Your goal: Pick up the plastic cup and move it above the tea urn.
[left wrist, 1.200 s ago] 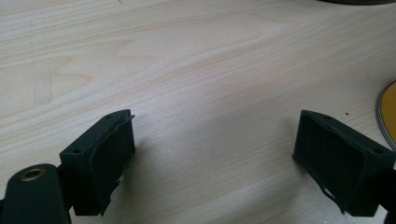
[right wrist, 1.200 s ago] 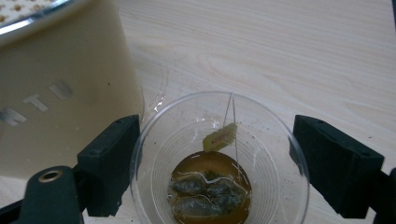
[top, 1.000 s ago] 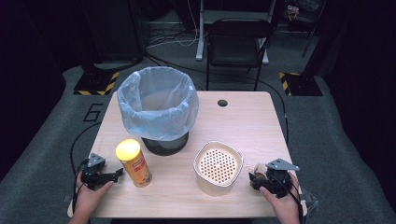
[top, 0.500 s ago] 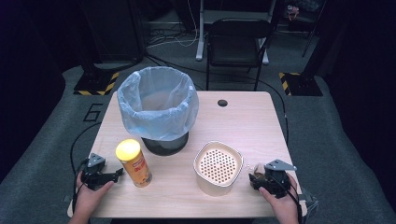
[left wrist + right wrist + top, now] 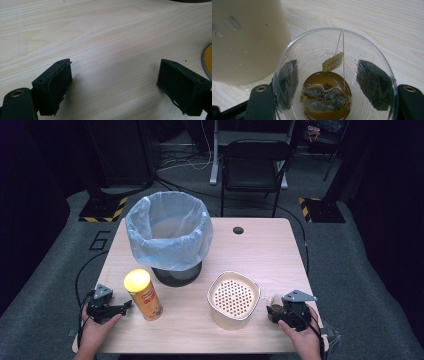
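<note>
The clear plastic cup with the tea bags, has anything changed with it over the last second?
The right gripper has just been closing its jaws around the clear plastic cup of tea and tea bags. Both hands, the yellow-lidded can, the cream perforated container and the lined bin kept their places.

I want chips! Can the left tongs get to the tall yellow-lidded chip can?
Probably yes: the left tongs stand open right beside the tall yellow-lidded chip can, with bare table between them.

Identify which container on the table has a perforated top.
The cream container with rounded corners, near the right hand-held gripper. The lined bin is open-topped, the chip can has a solid yellow lid, and the clear cup holds tea.
</note>
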A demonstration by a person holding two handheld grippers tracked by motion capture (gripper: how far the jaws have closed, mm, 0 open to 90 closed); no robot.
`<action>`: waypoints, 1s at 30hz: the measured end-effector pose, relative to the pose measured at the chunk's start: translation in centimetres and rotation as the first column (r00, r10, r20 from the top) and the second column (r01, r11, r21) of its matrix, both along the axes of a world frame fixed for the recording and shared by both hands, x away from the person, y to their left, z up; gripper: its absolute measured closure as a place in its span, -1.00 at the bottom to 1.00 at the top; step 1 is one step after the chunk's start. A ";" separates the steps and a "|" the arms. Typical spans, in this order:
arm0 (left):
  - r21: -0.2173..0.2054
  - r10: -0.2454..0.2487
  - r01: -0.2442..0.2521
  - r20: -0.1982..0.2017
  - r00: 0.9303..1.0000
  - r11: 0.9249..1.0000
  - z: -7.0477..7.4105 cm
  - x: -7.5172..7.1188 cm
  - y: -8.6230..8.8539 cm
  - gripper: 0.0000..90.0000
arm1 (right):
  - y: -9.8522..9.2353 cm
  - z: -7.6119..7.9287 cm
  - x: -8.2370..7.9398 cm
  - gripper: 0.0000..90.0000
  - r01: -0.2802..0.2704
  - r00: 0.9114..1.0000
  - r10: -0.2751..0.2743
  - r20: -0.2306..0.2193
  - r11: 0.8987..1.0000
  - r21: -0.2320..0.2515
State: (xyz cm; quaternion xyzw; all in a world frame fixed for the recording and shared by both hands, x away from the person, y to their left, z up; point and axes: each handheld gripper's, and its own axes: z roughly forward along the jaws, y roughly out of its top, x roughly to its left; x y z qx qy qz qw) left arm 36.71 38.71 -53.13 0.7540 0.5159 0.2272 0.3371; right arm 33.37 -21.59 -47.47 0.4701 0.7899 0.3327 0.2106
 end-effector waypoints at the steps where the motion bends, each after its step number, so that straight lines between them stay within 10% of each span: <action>1: 0.000 0.000 0.000 0.000 1.000 1.000 0.0 0.0 0.0 -0.73 | 0.1 0.1 0.1 -0.26 0.001 1.000 -0.001 0.002 1.000 -0.011; 20: 0.000 0.000 0.000 0.000 1.000 1.000 0.0 0.0 0.0 -0.73 | -0.2 7.2 5.3 -0.24 -0.176 0.980 0.186 0.074 0.977 -0.121; 30: 0.001 -0.001 0.001 0.000 1.000 1.000 0.0 0.0 0.0 -0.73 | 1.8 8.5 7.2 -0.24 -0.229 0.958 0.267 0.104 0.932 -0.280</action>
